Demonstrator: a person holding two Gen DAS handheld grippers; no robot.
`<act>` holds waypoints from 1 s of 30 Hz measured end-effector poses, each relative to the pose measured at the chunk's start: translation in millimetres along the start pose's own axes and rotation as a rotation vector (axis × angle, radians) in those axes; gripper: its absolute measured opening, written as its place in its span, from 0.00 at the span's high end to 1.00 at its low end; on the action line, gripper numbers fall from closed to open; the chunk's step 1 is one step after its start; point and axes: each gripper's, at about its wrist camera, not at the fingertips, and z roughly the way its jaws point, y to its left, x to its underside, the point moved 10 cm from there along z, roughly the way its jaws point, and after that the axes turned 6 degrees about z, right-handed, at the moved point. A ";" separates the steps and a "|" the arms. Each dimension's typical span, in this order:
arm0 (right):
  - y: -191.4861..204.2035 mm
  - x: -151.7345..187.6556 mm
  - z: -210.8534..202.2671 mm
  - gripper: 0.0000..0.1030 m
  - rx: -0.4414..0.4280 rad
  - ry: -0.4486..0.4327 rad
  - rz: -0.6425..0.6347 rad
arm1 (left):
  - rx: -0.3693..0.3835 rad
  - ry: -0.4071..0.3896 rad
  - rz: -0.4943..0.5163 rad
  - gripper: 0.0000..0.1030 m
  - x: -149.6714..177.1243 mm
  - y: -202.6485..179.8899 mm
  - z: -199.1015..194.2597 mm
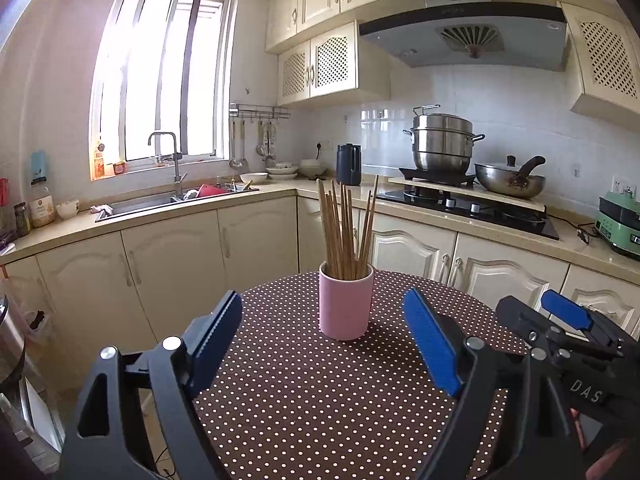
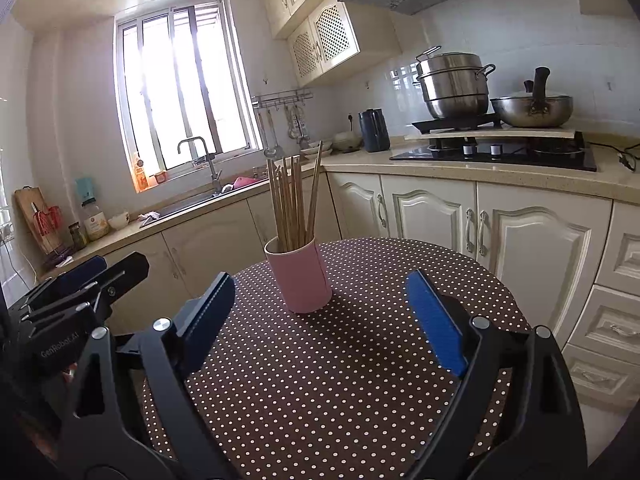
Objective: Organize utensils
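A pink cup (image 1: 346,306) stands upright on the round table with a brown polka-dot cloth (image 1: 304,400). Several wooden chopsticks (image 1: 346,228) stand in it. My left gripper (image 1: 324,340) is open and empty, a short way in front of the cup, which sits between its blue pads. In the right wrist view the pink cup (image 2: 300,278) with the chopsticks (image 2: 294,204) stands ahead, slightly left. My right gripper (image 2: 320,320) is open and empty just in front of it. The right gripper (image 1: 560,328) also shows at the right of the left wrist view, and the left gripper (image 2: 80,284) at the left of the right wrist view.
Cream kitchen cabinets and a counter run behind the table. A sink with a tap (image 1: 168,184) is at the back left. A hob with a steel steamer pot (image 1: 442,144) and a wok (image 1: 510,180) is at the back right. A dark kettle (image 1: 348,164) stands in the corner.
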 end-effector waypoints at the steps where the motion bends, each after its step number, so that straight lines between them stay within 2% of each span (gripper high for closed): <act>1: -0.1 0.2 0.2 0.16 -0.002 0.001 0.000 | 0.001 0.002 0.002 0.20 0.5 -0.2 0.0; 30: 9.4 -6.2 -1.2 0.15 -0.008 -0.015 -0.029 | -0.012 0.008 0.011 0.20 1.4 3.8 2.9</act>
